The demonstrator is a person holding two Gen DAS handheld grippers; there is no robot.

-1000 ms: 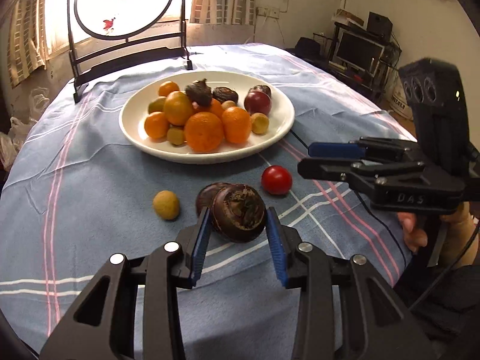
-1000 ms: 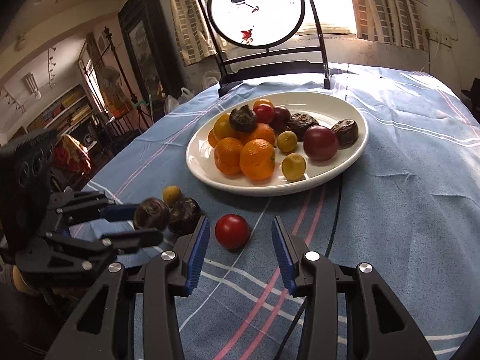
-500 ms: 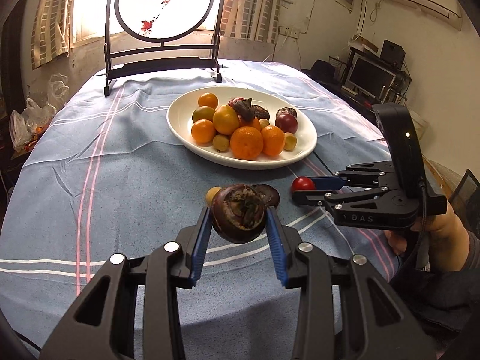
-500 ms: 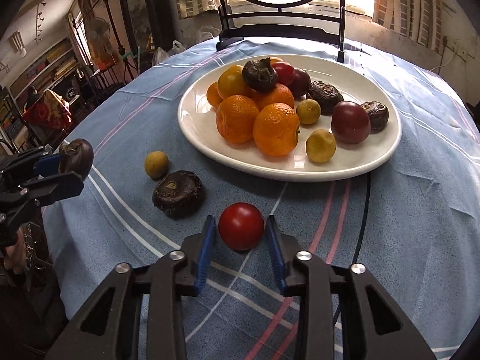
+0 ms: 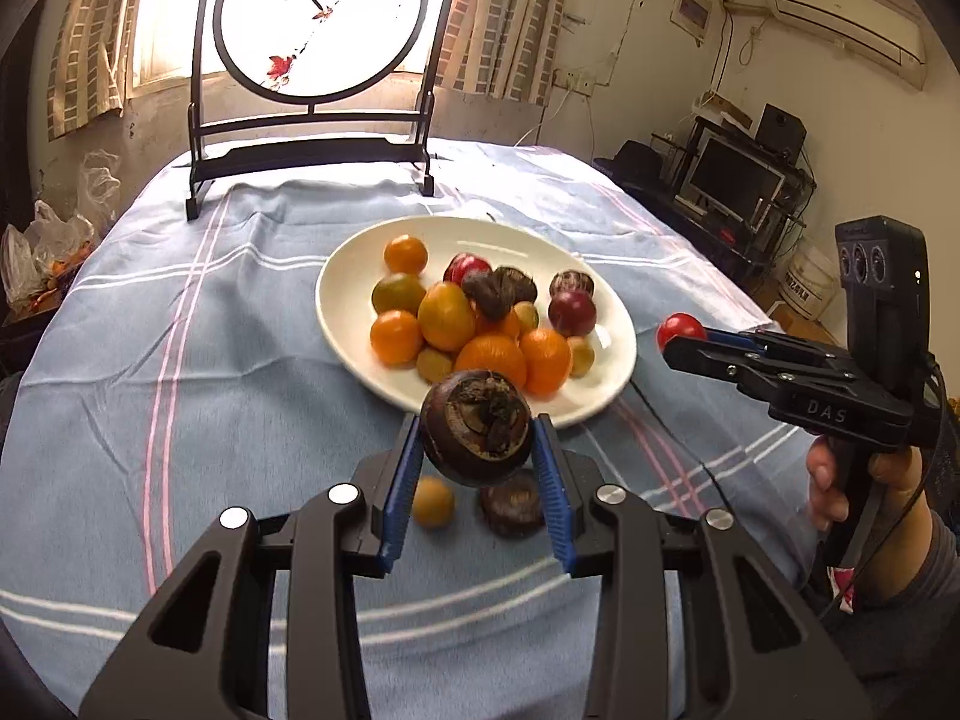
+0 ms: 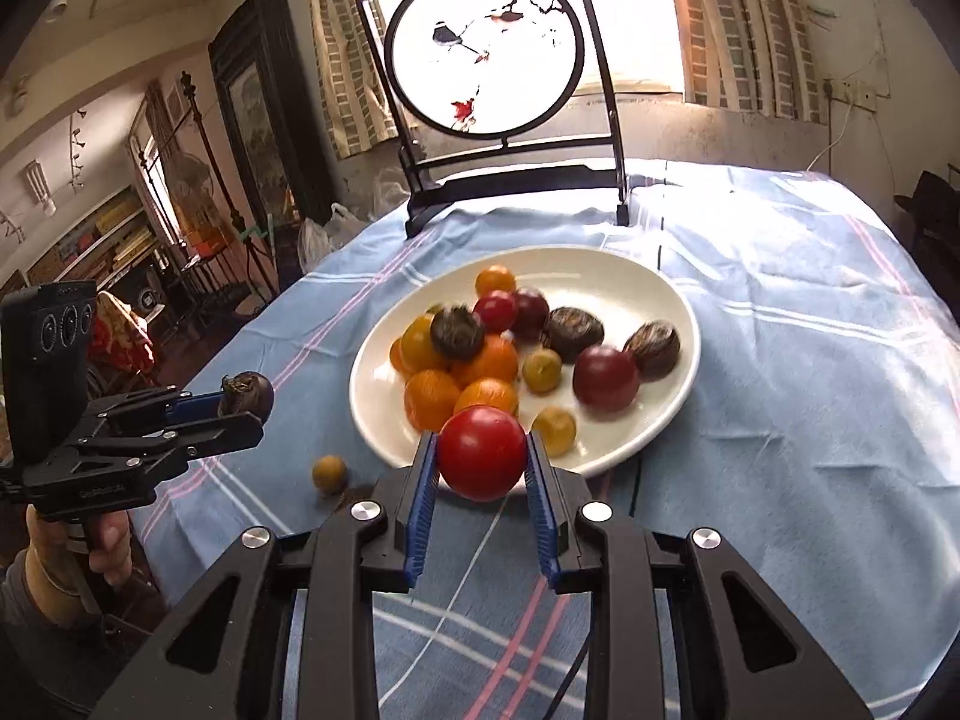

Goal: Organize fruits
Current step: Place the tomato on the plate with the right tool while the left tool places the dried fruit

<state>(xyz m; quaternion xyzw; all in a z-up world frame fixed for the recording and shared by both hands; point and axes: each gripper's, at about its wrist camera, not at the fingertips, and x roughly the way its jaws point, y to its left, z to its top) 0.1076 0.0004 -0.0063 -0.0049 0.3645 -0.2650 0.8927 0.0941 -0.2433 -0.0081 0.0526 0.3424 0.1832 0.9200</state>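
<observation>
My left gripper (image 5: pixel 477 450) is shut on a dark brown mangosteen (image 5: pixel 476 433) and holds it in the air near the front rim of the white plate (image 5: pixel 348 300). My right gripper (image 6: pixel 480 468) is shut on a red tomato (image 6: pixel 482 451), lifted just before the plate's near rim (image 6: pixel 384 438). The plate holds several oranges, small yellow fruits, dark fruits and red ones. A small yellow fruit (image 5: pixel 432 501) and another dark mangosteen (image 5: pixel 513 504) lie on the blue cloth below my left gripper. The tomato also shows in the left wrist view (image 5: pixel 680 329).
A black stand with a round bird screen (image 5: pixel 312 18) stands at the table's far edge. A black cable (image 6: pixel 659 240) runs across the blue striped cloth (image 5: pixel 180 390) under the plate. Shelves and a monitor (image 5: pixel 735 180) stand to the right of the table.
Both grippers have risen from the cloth with their fruit and moved toward the plate. The right gripper closed on the tomato and lifted it.
</observation>
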